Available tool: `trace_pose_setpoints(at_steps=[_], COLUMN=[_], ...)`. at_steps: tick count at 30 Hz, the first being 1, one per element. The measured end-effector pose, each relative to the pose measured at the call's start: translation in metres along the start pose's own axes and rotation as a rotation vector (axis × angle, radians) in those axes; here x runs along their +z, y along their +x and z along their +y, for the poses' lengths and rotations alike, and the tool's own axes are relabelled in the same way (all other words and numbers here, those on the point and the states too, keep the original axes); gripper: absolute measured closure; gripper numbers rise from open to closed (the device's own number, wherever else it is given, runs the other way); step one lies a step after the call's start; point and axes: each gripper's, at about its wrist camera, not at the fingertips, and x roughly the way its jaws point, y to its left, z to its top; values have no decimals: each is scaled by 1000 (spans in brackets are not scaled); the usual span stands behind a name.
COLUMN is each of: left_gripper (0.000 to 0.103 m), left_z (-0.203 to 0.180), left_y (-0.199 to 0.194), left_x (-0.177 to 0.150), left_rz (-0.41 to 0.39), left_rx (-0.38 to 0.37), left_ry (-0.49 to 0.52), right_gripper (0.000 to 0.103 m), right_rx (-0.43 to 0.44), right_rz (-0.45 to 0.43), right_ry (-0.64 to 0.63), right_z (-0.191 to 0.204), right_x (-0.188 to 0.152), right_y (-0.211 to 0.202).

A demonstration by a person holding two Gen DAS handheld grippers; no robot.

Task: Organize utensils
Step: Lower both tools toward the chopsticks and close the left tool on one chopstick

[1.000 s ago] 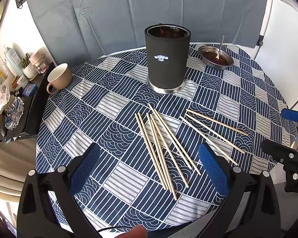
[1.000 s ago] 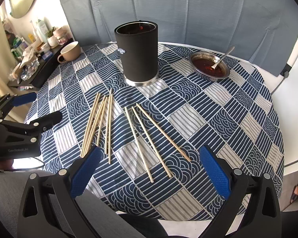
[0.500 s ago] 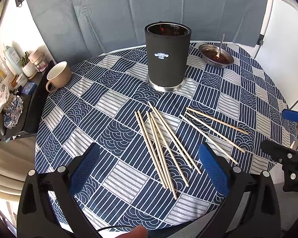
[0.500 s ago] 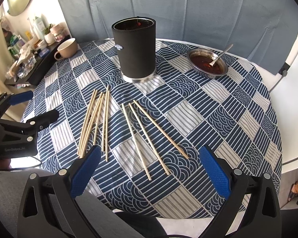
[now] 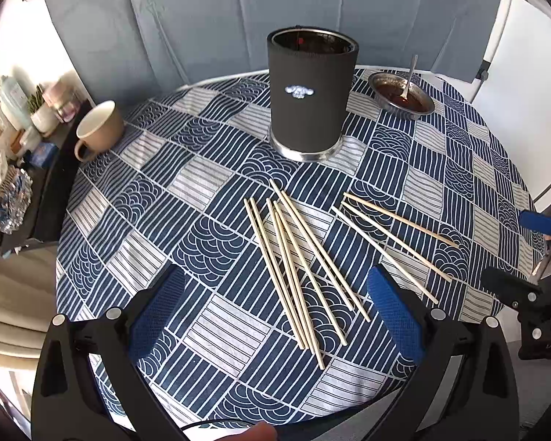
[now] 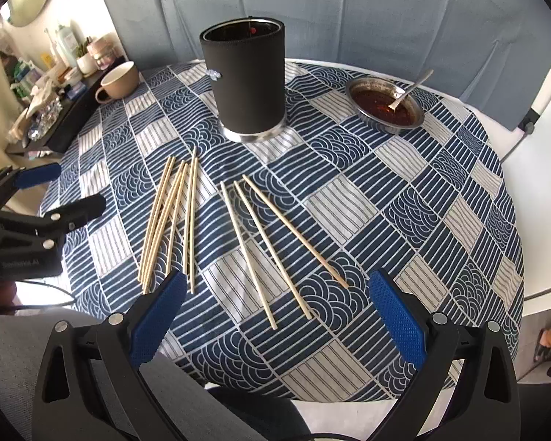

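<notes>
Both grippers hover over scattered chopsticks.
Left gripper (image 5: 275,308) and right gripper (image 6: 275,303) gape wide, empty, angled down toward chopsticks (image 5: 297,268) before the black holder (image 5: 310,92).

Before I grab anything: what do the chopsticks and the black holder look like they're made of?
Chopsticks: pale, matte, uncoated sticks, likely bamboo or wood. Black holder: matte black sleeve, perhaps foam or rubber, over what looks like polished steel, judging by the shiny rim, base ring and reflective inside.
</notes>
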Motion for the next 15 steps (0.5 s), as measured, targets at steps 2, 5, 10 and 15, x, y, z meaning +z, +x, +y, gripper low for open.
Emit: trace_pose_setpoints(at_steps=[2, 5, 10, 15], left_gripper=[6, 6, 6, 6], left_z=[4, 10, 21, 35], left_y=[5, 13, 31, 57], left_x=[1, 3, 6, 8], left_rz=[15, 33, 63, 121], left_rx=[-10, -1, 56, 91], left_ry=[-19, -41, -45, -67], right_gripper=[8, 8, 8, 8], right_rx=[12, 47, 87, 21], right_rz=[18, 59, 120, 148], right_ry=[1, 21, 56, -19], right_z=[-2, -8, -22, -28], right_x=[0, 2, 6, 15], right_y=[4, 13, 31, 50])
